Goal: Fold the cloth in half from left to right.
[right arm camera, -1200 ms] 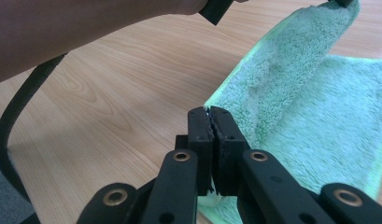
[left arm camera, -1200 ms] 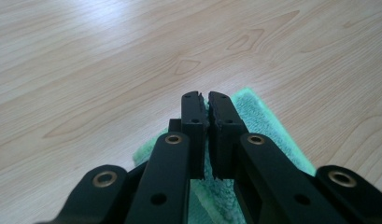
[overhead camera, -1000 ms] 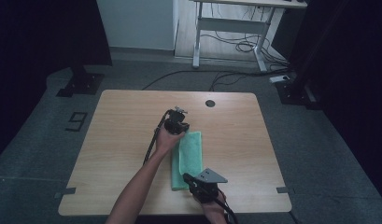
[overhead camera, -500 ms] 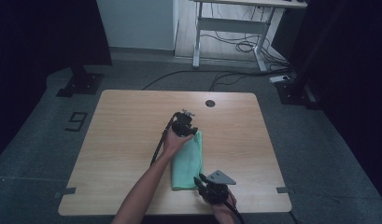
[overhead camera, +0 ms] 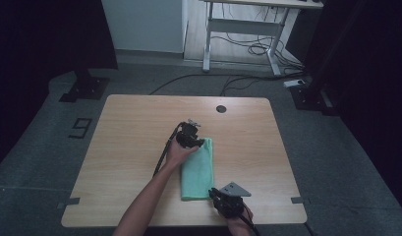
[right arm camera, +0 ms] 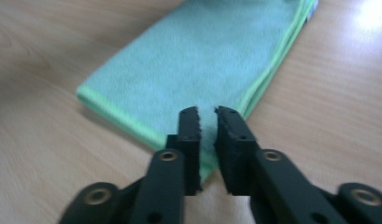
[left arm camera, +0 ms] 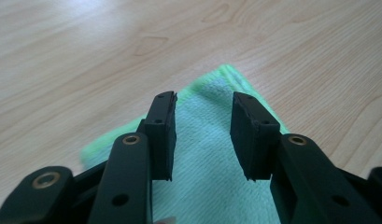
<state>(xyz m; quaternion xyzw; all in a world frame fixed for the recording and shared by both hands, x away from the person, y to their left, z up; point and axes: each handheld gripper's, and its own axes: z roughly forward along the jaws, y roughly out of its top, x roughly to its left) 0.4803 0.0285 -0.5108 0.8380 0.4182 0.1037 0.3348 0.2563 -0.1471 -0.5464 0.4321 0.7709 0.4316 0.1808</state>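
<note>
The green microfibre cloth (overhead camera: 197, 169) lies folded narrow; left gripper (left arm camera: 203, 135) gapes over its far corner, right gripper's (right arm camera: 207, 140) jaws have been closing, nearly together above its near corner, nothing pinched.

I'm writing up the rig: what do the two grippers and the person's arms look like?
Both grippers, left and right, are black, each trailing a black cable. The right carries a grey three-cornered plate. Jaws are flat black bars on arms with brass-ringed pivot holes. The forearms are bare, no sleeves.

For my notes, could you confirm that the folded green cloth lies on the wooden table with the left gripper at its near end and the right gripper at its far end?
Not quite: the high view shows the left gripper at the far end of the folded green cloth on the wooden table, and the right gripper at its near end.
</note>
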